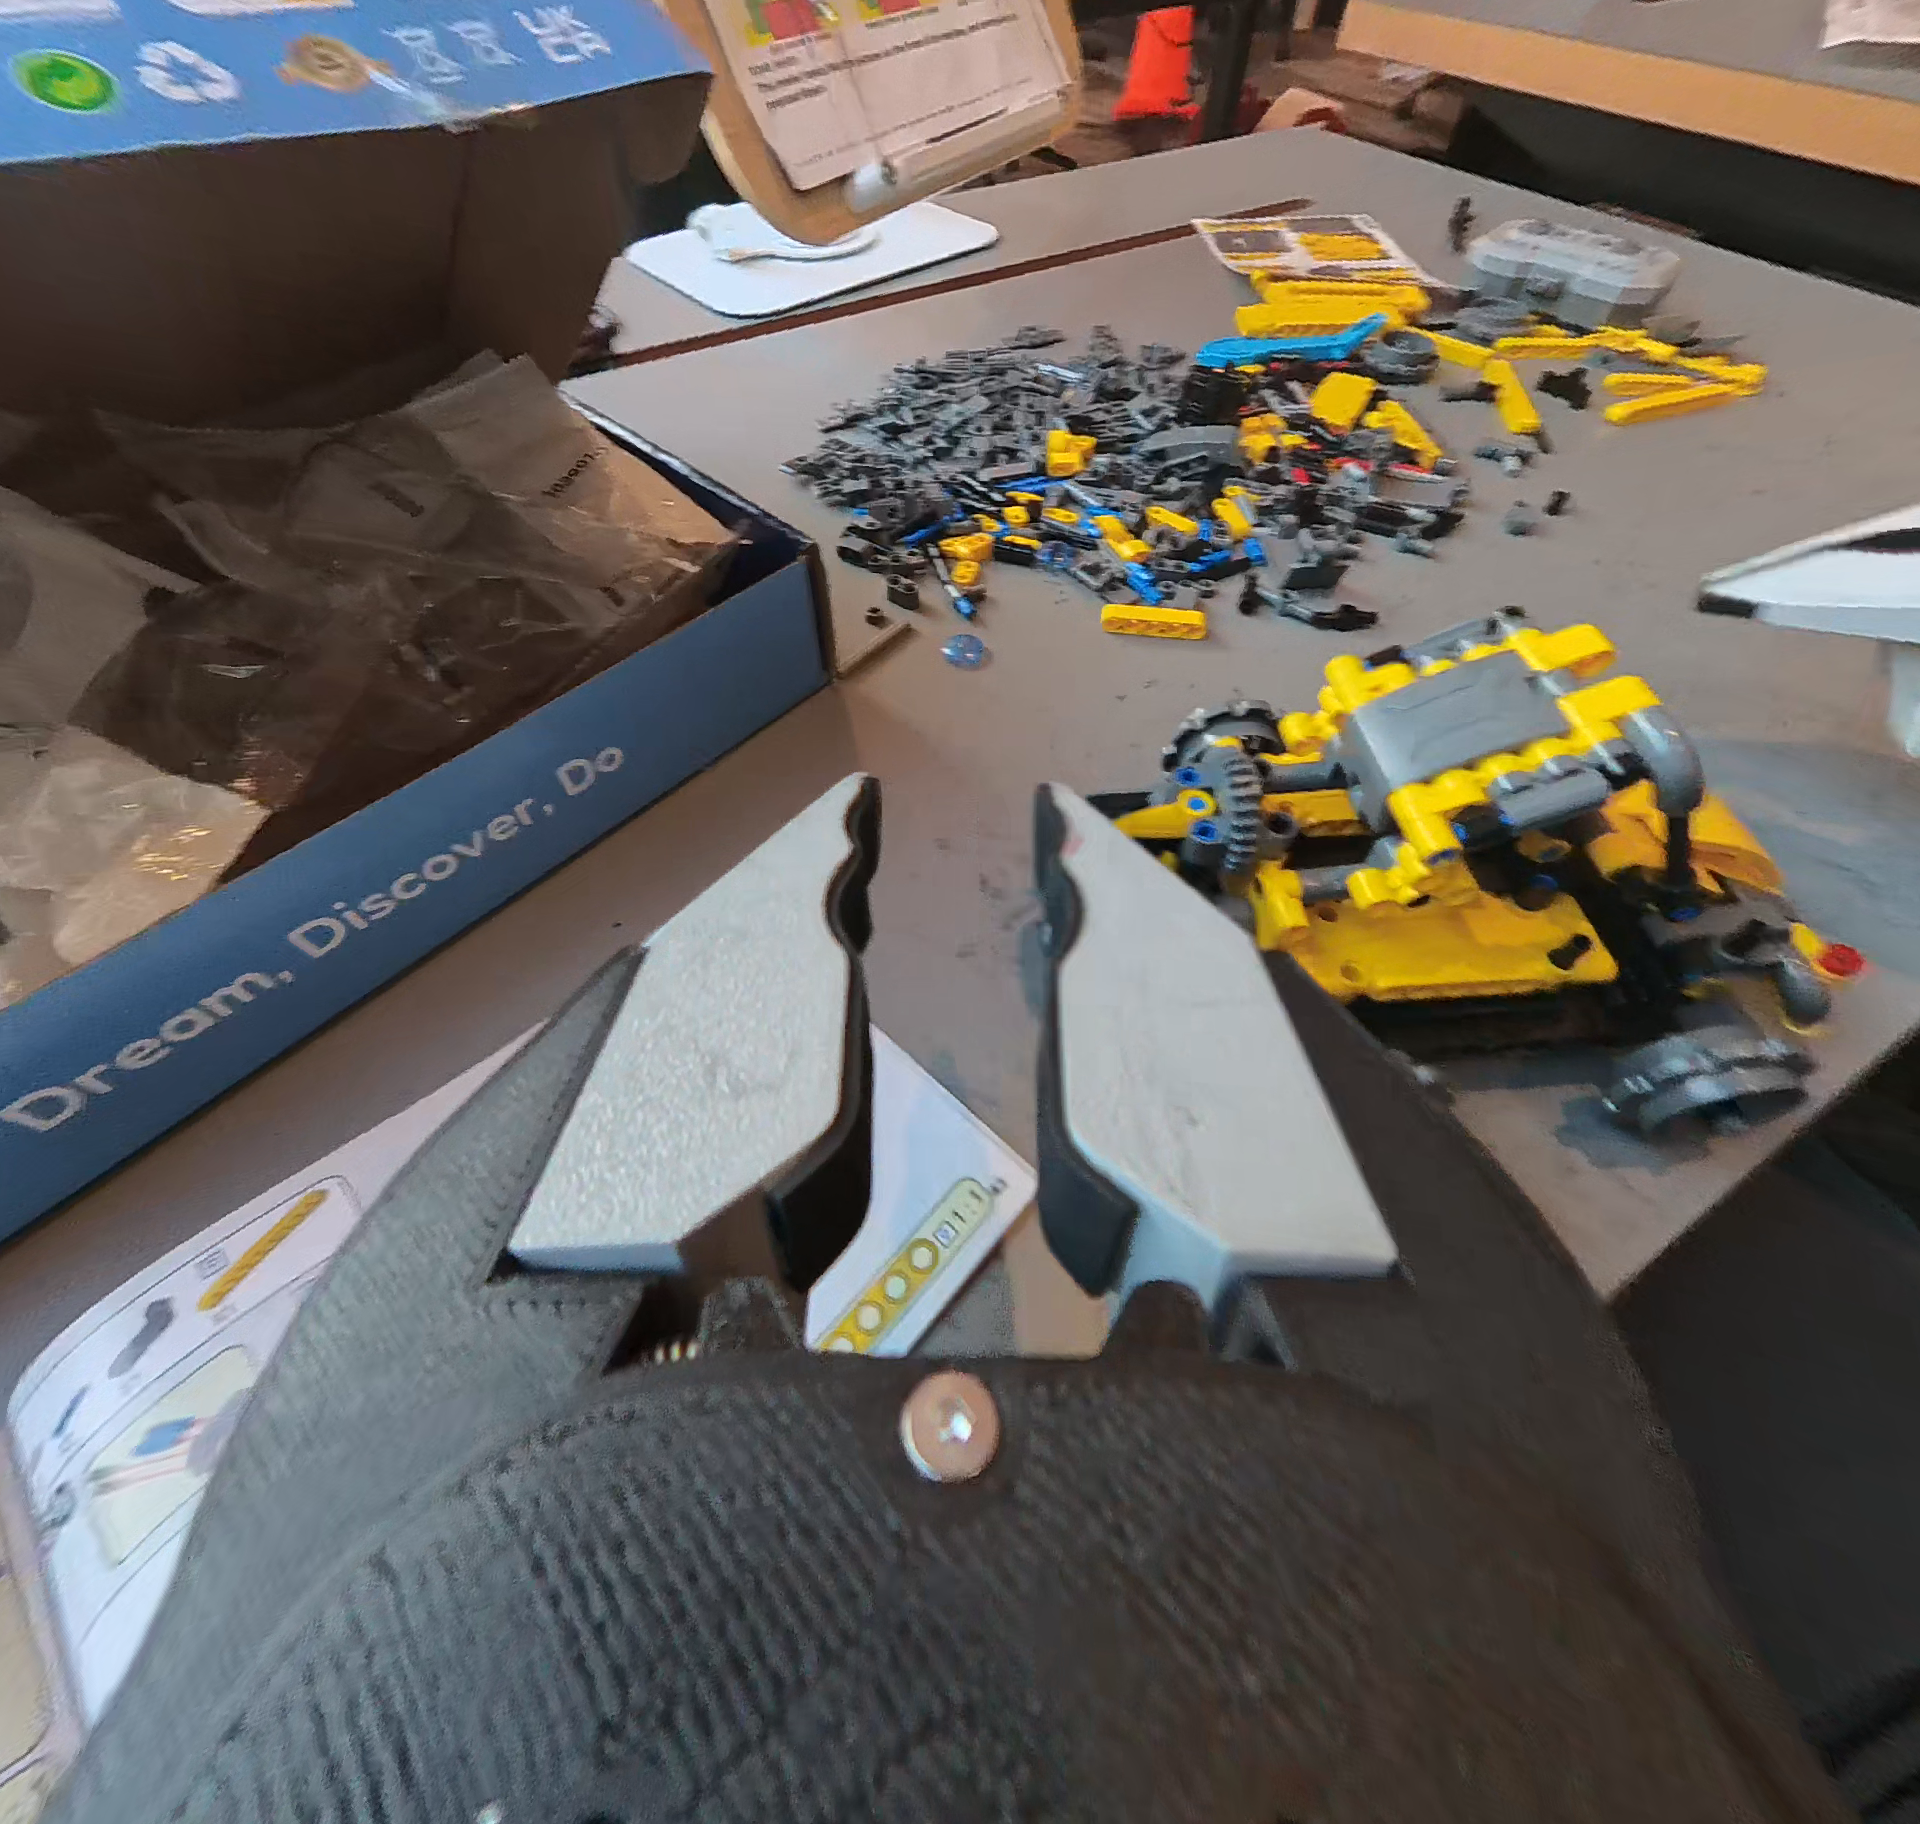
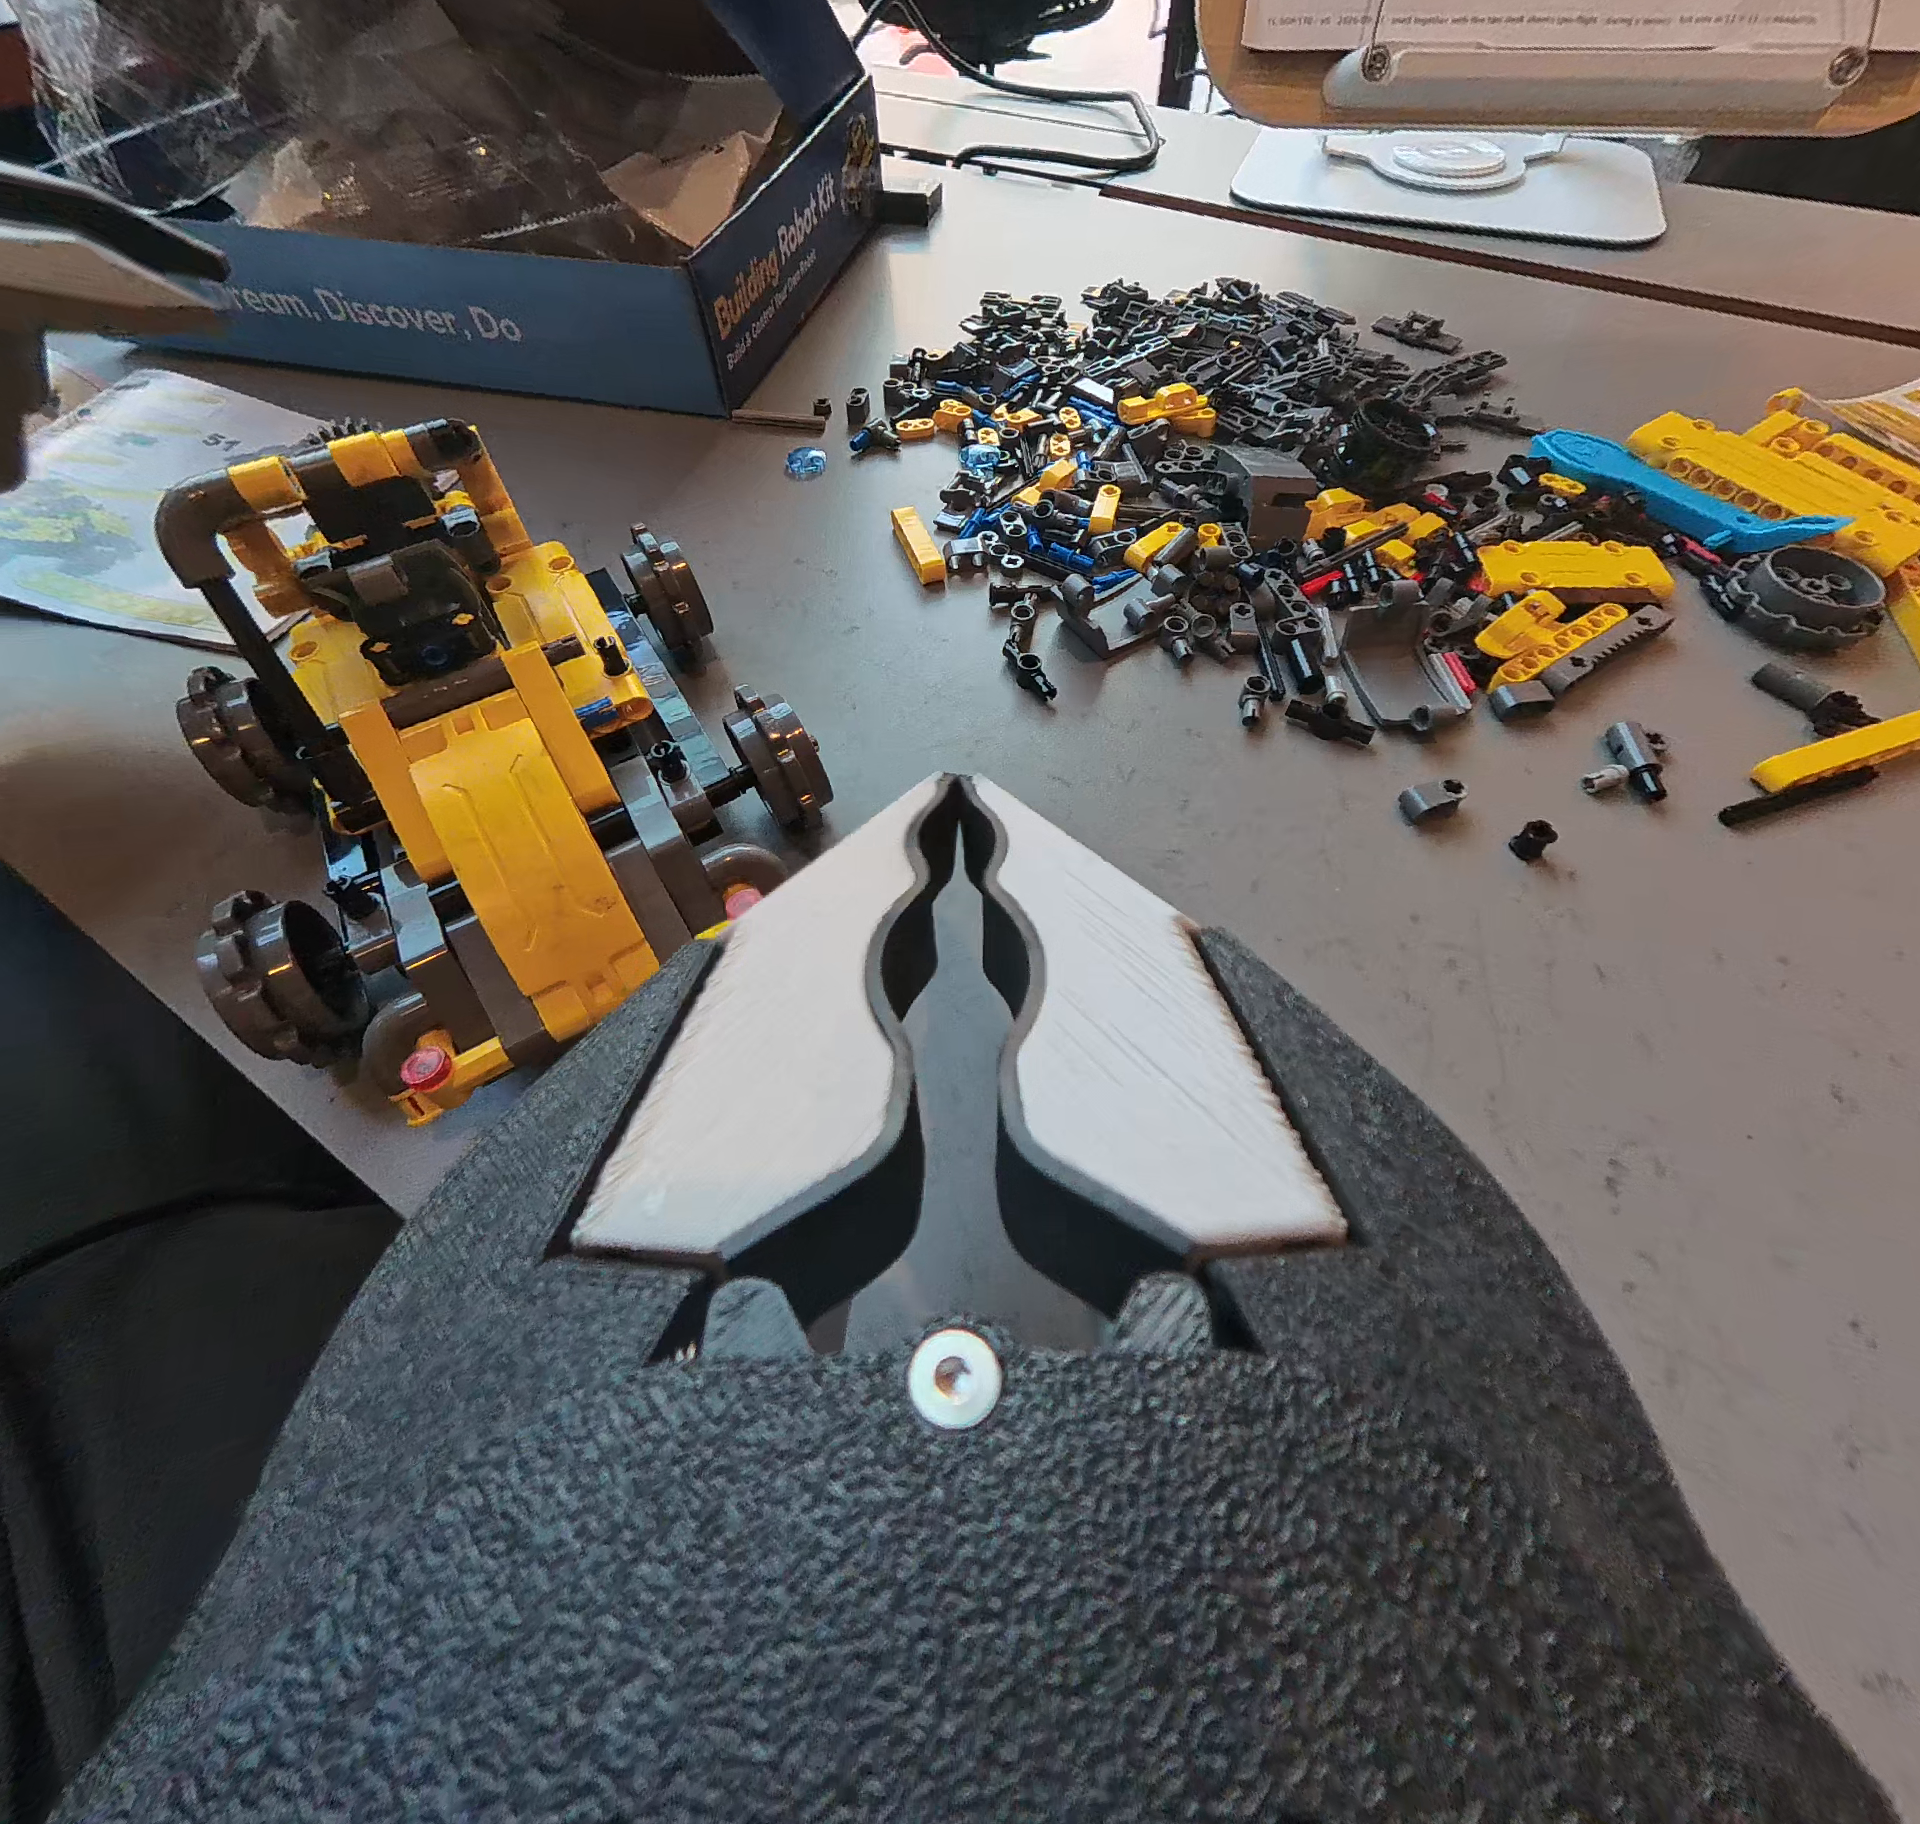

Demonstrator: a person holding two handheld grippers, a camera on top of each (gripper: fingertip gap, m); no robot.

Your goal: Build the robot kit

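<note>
**A:** Start at the far left. What do you see?

**B:** An open blue cardboard box (image 1: 436, 839) stuffed with crumpled clear plastic bags (image 1: 343, 569). An instruction booklet (image 1: 156, 1359) lies flat on the grey table (image 1: 1039, 694) just in front of it.

**A:** And the left gripper (image 1: 951, 839)?

**B:** It hangs above the booklet's corner with its jaws apart and nothing between them. The nearest thing is the part-built yellow and grey vehicle model (image 1: 1486, 839), just beside its right finger (image 1: 1174, 1047).

**A:** Moving right?

**B:** The model stands on its wheels near the table's front edge. Beyond it is a loose pile of small black, grey, yellow and blue building pieces (image 2: 1247, 527), with a blue flat tool (image 2: 1683, 496) and long yellow beams (image 2: 1787, 465) at its right end.

**A:** The right gripper (image 2: 958, 787)?

**B:** Clenched, tips touching, gripping nothing. It sits over bare table, the model's rear wheel (image 2: 779, 756) close on its left. At the back, a paper sheet stands clipped on a wooden stand (image 2: 1538, 18).
</note>
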